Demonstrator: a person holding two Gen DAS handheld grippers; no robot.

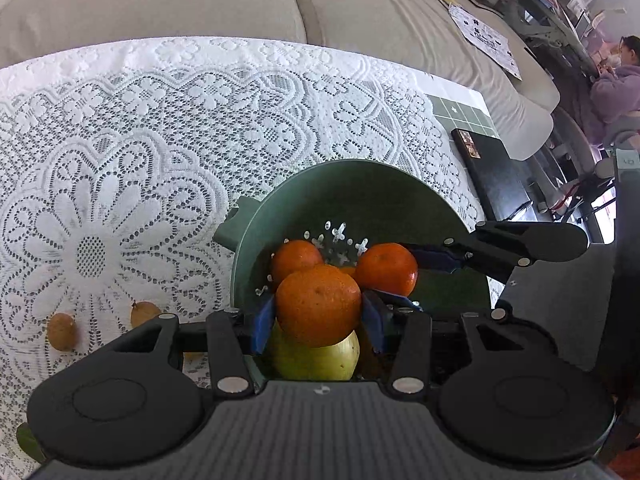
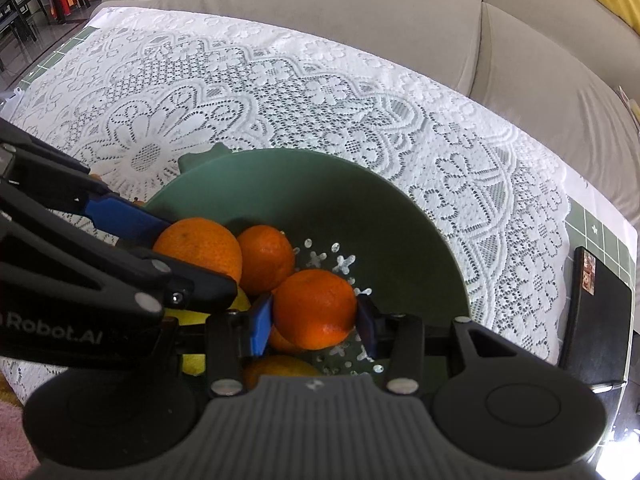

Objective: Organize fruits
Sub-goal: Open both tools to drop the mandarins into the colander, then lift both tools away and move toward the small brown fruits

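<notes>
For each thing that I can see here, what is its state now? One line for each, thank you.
left gripper: shut on an orange, over the bowl
right gripper: shut on another orange, over the bowl
green colander bowl: upright on the lace cloth, partly filled with fruit
two small brown fruits: lying loose on the lace cloth, outside the bowl

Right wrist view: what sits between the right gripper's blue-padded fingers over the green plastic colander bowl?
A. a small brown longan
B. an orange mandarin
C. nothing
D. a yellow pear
B: the round orange mandarin sits clamped between the two blue-padded fingers of the right gripper, above the green plastic colander bowl with its perforated bottom.
</notes>
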